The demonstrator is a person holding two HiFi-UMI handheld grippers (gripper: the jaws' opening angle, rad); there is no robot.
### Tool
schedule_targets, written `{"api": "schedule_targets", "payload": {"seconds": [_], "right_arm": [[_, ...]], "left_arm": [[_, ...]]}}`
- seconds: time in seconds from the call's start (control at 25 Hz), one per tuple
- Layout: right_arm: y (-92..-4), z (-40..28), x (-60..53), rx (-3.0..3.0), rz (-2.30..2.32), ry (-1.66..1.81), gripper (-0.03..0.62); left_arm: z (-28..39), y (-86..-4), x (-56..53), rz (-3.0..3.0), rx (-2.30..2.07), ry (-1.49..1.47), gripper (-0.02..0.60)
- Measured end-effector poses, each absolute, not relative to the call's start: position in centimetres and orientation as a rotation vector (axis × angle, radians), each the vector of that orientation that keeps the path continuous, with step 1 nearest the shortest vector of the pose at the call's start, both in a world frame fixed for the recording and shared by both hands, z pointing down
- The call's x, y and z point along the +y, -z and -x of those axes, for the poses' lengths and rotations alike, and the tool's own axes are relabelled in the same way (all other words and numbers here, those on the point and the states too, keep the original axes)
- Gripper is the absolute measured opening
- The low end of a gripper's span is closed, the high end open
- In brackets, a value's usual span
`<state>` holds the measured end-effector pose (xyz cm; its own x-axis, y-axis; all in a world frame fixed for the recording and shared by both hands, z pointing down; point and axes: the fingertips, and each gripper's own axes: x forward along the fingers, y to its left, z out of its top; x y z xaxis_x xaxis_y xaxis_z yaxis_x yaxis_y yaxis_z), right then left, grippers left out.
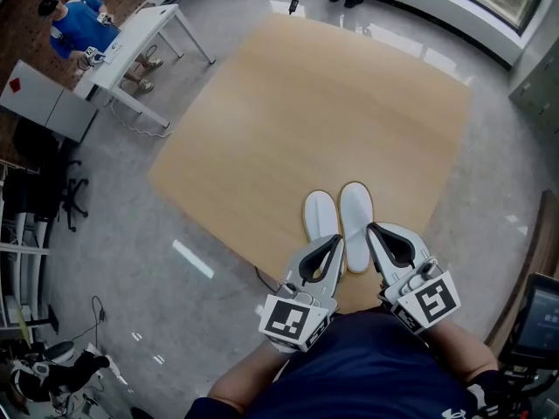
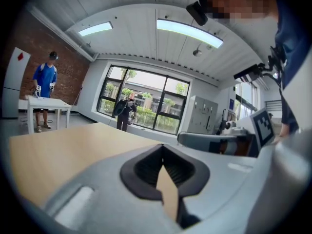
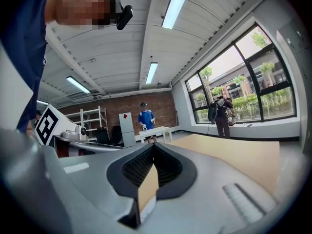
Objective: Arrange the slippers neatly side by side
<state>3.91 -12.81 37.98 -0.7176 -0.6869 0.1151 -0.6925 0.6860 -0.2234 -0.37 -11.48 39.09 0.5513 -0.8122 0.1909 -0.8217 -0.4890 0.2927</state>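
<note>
Head view: a pale wood worktop (image 1: 288, 103) stands on a grey floor (image 1: 105, 234). Two white slippers lie near the worktop's near edge, side by side with their long sides just about touching and their toes pointing away from the person. They are the left-hand slipper (image 1: 320, 214) and the right-hand slipper (image 1: 356, 221), whose toe reaches slightly farther out. The grippers cover the heel ends, so I cannot tell whether the heels line up. The left gripper (image 1: 335, 241) and right gripper (image 1: 372, 229) are held close in front of the person's torso, over the near ends of the pair. Left gripper view: the jaws are together with nothing between them, and only a sliver of wood shows through the hollow behind the tips. The gripper points roughly level across the worktop toward the windows. Right gripper view: same condition, jaws together and empty, with a sliver of worktop behind the tips. Background: a person in a blue shirt (image 1: 77, 26) stands at a white table (image 1: 140, 37), well apart from the worktop.
</note>
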Motion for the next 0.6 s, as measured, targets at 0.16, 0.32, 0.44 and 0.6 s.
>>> {"api": "schedule_targets", "payload": {"seconds": [0.16, 0.32, 0.44, 0.6], "right_arm": [[-37.6, -3.9, -13.3, -2.866, -1.198, -0.365, 0.009], [-37.8, -3.9, -13.6, -2.847, -1.203, -0.388, 0.008], [-37.9, -4.3, -13.7, -2.853, -1.212, -0.345, 0.009], [-38.1, -4.0, -13.6, -2.854, -1.186, -0.379, 0.009]], "left_arm": [[0.4, -39.4, -11.5, -2.433, -1.323, -0.062, 0.003], [0.2, -40.1, -11.5, -2.411, -1.297, -0.082, 0.003], [0.1, -40.4, -11.3, -2.408, -1.296, -0.081, 0.003], [0.3, -40.7, -11.3, -2.407, -1.305, -0.075, 0.003]]}}
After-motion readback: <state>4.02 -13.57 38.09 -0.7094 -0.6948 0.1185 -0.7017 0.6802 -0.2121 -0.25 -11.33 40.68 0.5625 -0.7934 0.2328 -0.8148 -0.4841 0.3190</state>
